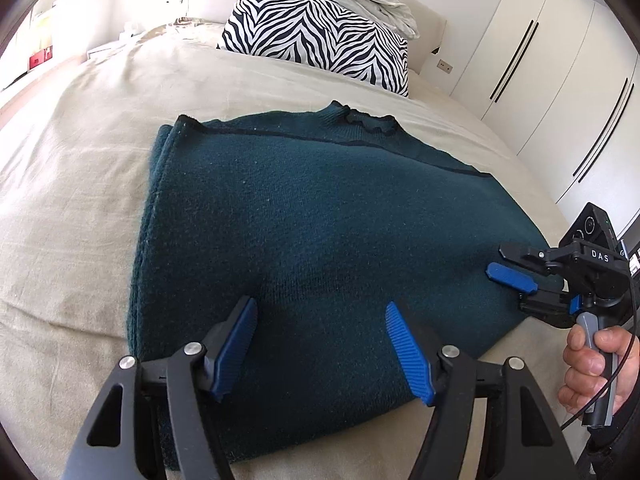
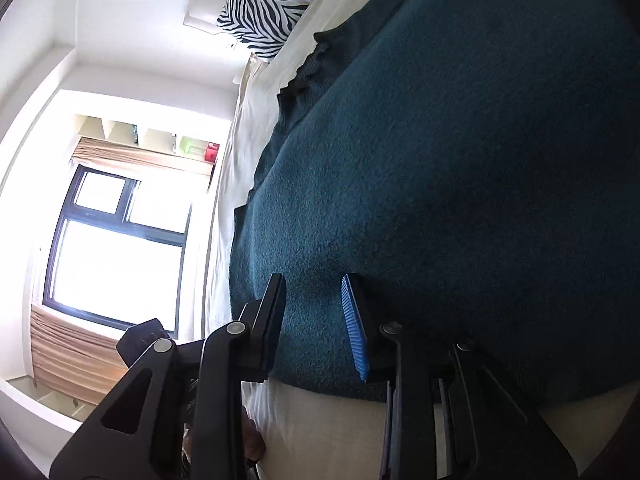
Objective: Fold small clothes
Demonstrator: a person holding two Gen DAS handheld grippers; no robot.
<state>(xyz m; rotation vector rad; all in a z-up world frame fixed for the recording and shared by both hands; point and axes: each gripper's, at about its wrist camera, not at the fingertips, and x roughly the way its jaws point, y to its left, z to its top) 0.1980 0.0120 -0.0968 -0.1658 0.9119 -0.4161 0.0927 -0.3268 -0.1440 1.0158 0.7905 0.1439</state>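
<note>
Beyond the green sweater [image 1: 320,220], a zebra pillow [image 1: 320,36] lies on the bed [image 1: 80,200]

Between your left claw's [image 1: 322,350] blue ribbed pads [image 1: 236,354] you see a dark teal sweater [image 1: 320,208], trimmed in black along its seam and frilled collar [image 1: 366,120]. Under it lies a beige bed sheet [image 1: 80,200]. Beyond the claw sits a black-and-white zebra-striped pillow [image 1: 320,36]. Your right claw [image 2: 314,326] is black with blue pads too.
</note>
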